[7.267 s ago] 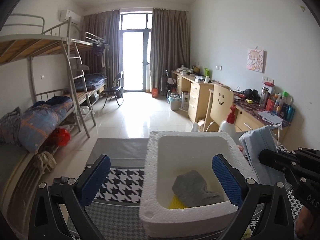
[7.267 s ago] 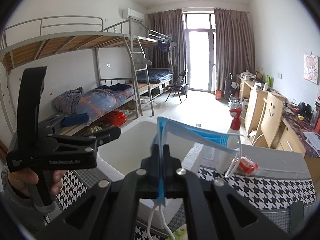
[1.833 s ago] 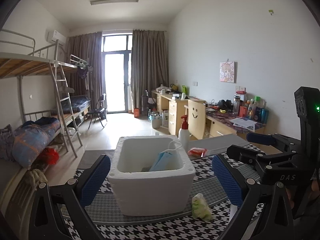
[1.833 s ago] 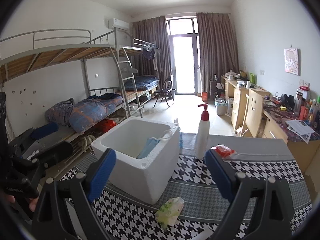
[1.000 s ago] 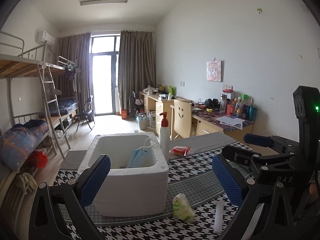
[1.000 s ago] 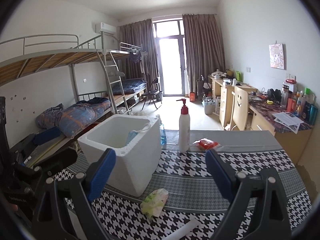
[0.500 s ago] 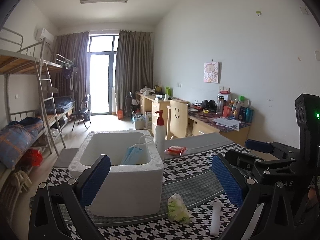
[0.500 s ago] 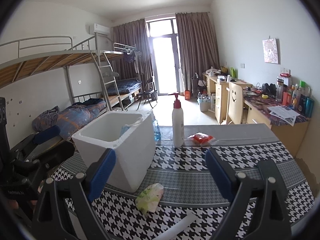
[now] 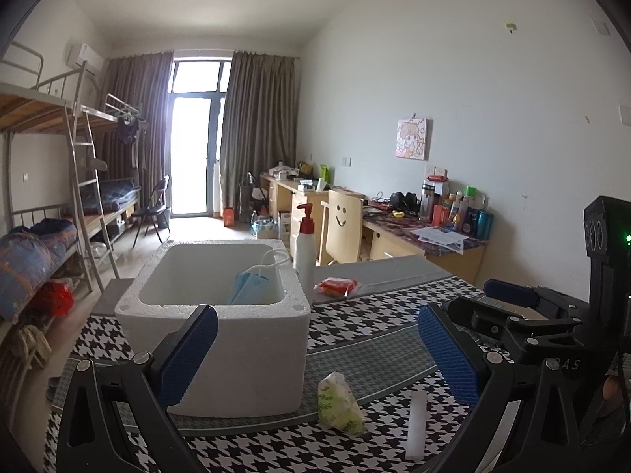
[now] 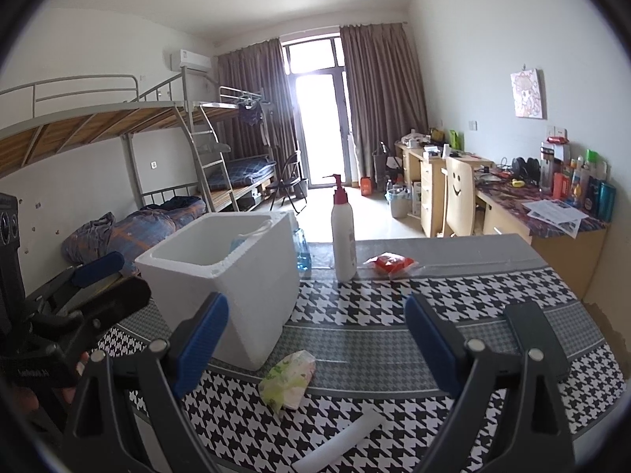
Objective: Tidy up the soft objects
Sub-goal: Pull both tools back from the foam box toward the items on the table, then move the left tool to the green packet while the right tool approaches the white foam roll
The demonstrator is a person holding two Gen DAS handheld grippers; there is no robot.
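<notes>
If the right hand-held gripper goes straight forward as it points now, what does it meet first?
Probably the green tissue pack lying on the houndstooth cloth, just ahead between the open jaws of the right hand-held gripper; depth is uncertain.

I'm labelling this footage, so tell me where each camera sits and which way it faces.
Left wrist: on the left tool, facing across the table at the foam box; its open blue fingers and the right tool show.
Right wrist: on the right tool, facing the same way; the left tool shows.
Shared: foam box, green packet, pump bottle.
</notes>
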